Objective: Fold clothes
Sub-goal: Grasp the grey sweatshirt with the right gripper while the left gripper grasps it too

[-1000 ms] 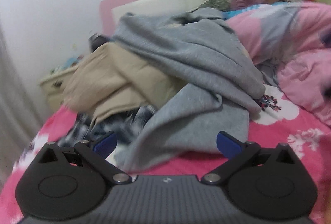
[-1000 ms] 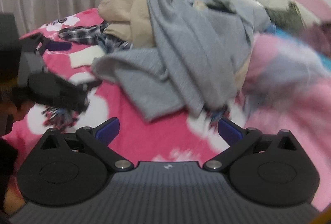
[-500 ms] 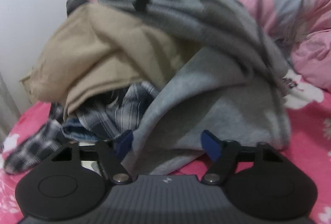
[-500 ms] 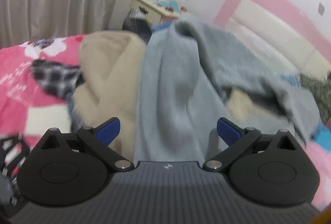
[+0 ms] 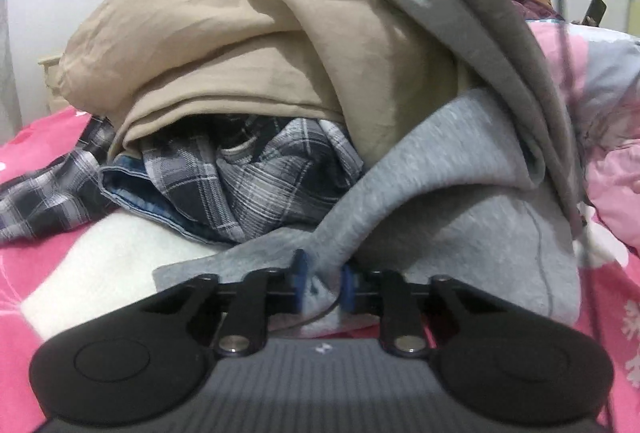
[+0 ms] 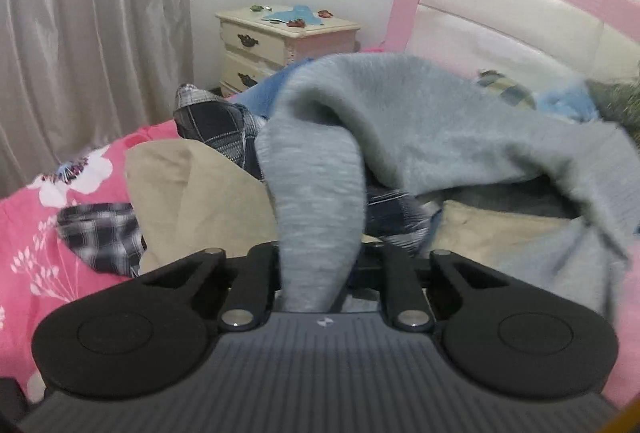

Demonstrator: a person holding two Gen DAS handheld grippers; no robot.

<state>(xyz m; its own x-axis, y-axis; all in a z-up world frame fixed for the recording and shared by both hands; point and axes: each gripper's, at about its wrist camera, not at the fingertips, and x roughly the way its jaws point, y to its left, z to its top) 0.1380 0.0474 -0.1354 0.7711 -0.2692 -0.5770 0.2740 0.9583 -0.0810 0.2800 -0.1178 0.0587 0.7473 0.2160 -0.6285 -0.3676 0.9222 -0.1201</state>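
1. Your left gripper (image 5: 322, 287) is now clamping a low edge of the soft grey knit sweatshirt (image 5: 460, 217); its jaws have just been closing from wide apart, with the fabric bunched between the blue pads.
2. Your right gripper (image 6: 318, 273) is pinching a hanging fold of the same sweatshirt up on the heap, its jaws also having just been closing on cloth.
3. A second ago both grippers were hovering open short of the pile; now you are holding one garment at two points, so it looks ready to be drawn free for folding.
4. The sweatshirt is lying draped over the pile on the pink floral bedspread (image 5: 36, 145).
5. Counting outward: one tan woven garment (image 5: 224, 45) is sitting beneath it, one dark plaid shirt (image 5: 256, 177) is spilling out under that, and one cream bedside cabinet (image 6: 276, 37) with two drawers is standing beyond.
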